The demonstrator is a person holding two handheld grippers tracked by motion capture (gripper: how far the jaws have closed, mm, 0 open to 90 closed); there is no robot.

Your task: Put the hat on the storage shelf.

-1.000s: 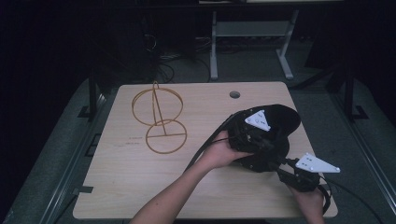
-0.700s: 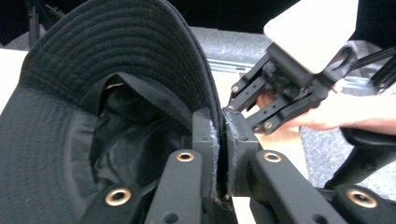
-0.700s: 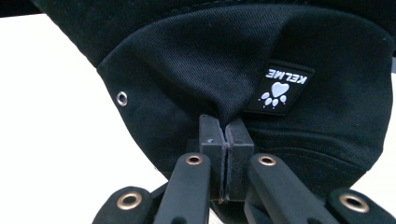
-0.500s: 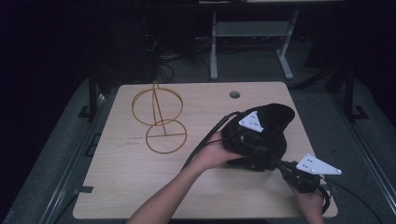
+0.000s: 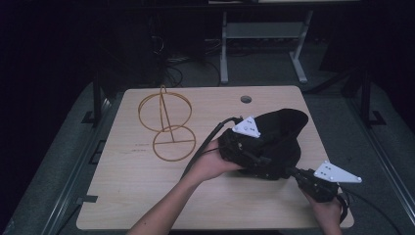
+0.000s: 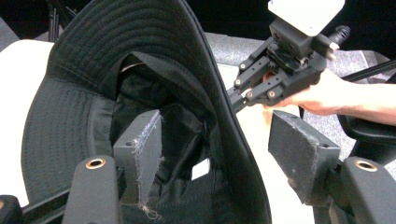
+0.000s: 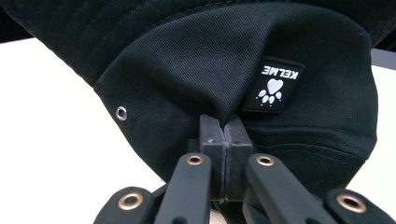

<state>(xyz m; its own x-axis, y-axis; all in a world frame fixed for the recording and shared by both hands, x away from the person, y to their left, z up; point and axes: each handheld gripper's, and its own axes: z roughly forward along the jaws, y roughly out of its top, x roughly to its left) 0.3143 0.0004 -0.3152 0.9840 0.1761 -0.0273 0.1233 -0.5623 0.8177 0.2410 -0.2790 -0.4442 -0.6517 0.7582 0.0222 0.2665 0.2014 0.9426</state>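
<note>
Just past my right gripper (image 7: 226,133), a small black patch (image 7: 274,85) sits on the crown of the black hat (image 7: 224,60). It reads "KELME" in white letters, upside down from where I look, with a white paw-print sign beside the word. I can read nothing else anywhere.

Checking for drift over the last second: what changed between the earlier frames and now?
The black hat and the left gripper with it slid a little toward the person and the right gripper. No new grasp or release is visible in the high view. The wire stand and the right gripper stayed put.
</note>
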